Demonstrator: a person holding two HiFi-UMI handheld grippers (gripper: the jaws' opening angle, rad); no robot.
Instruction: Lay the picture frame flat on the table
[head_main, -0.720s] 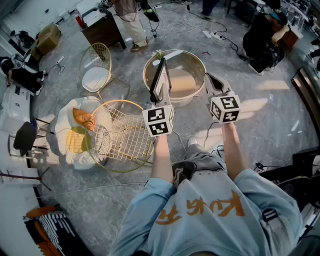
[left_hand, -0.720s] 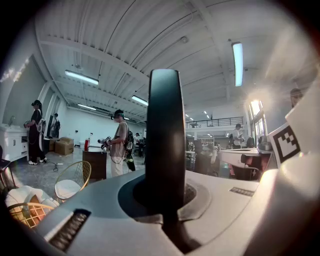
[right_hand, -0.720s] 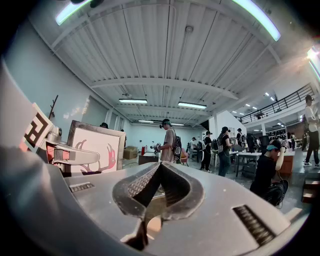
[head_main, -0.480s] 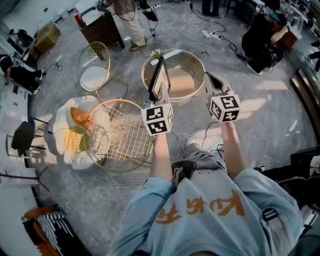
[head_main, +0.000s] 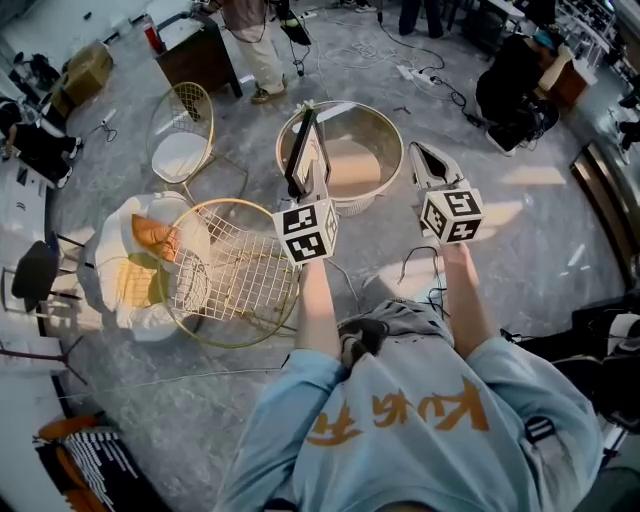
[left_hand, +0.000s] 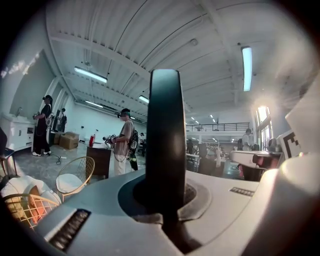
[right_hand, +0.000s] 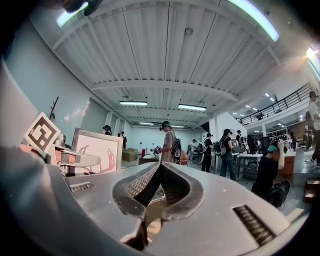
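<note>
A gold wire chair (head_main: 240, 280) is on the left. Next to it, the left gripper (head_main: 313, 183) pinches the picture frame (head_main: 302, 148) tight. The frame stands up on its edge over the round table (head_main: 385, 125) (not lying flat yet). The right gripper (head_main: 416, 152) is beside it, jaws closed on nothing

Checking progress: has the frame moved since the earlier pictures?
Yes, slightly: the frame, clamped in the left gripper, has shifted toward the table's far rim; its top now meets that rim. Still upright.
</note>
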